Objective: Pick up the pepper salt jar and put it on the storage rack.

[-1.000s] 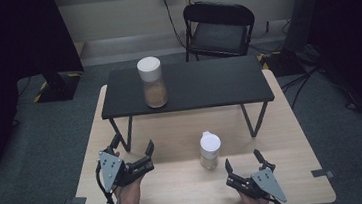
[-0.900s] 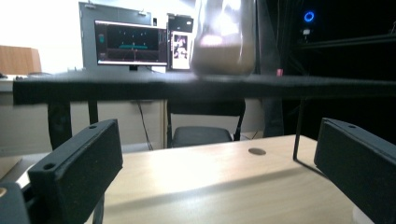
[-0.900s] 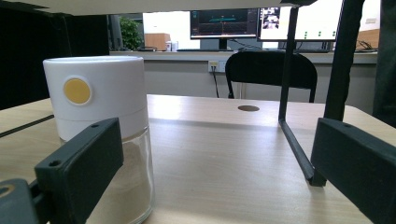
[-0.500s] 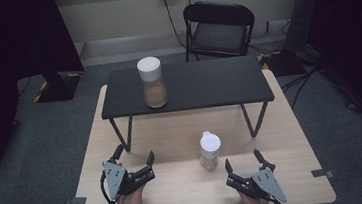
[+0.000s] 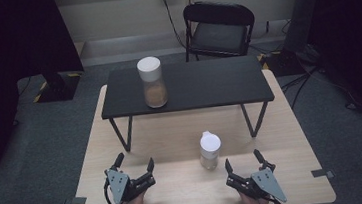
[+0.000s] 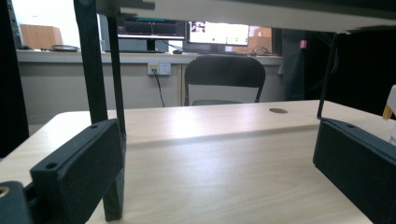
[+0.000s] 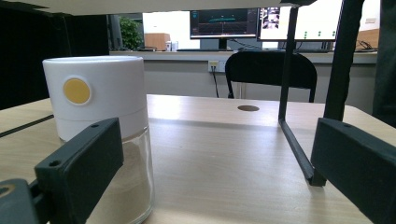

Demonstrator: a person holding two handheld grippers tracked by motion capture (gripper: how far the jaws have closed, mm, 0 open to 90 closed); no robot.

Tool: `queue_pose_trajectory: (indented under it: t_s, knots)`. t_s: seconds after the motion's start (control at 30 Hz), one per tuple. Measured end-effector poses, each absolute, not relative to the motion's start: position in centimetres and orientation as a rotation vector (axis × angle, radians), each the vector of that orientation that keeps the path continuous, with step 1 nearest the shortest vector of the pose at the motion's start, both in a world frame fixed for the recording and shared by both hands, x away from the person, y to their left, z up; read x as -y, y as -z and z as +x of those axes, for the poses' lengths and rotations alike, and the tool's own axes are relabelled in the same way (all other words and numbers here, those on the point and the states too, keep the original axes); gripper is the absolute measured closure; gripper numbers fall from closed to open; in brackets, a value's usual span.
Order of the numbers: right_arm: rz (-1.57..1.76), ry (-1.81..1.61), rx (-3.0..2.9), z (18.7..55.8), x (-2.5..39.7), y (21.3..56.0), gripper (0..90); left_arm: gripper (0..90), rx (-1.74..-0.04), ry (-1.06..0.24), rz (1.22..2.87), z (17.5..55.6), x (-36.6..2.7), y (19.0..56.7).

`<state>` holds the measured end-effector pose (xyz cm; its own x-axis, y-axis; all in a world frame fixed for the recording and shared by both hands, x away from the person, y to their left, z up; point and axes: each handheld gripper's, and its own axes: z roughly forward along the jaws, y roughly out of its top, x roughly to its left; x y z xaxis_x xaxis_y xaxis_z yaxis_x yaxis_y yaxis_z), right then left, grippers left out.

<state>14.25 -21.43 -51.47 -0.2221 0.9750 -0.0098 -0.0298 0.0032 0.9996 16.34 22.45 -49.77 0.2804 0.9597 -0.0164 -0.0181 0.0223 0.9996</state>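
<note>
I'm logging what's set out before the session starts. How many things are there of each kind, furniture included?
Jars with white lids: 2, one on the black shelf, one on the wooden table
Black raised shelf: 1
Wooden table: 1
Folding chair: 1
Handheld tools: 2, left and right, both open
Total: 7

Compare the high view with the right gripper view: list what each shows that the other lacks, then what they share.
High view alone: the larger jar standing on top of the black raised shelf, and the left gripper resting on the wooden table with its jaws apart.

Right gripper view alone: a yellow dot on the small jar's white cap, and monitors behind the counter.

Both: the small jar, the folding chair, a shelf leg, and the open right gripper.
</note>
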Motion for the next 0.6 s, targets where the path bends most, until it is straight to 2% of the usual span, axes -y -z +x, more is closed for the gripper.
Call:
queue_pose_trajectory:
  t_s: [0.6]
  knots:
    - [1.068,-1.380,-1.352,14.2,21.4,51.5,1.3,1.3,-0.986,-0.999,1.338,16.3,-22.0,51.2]
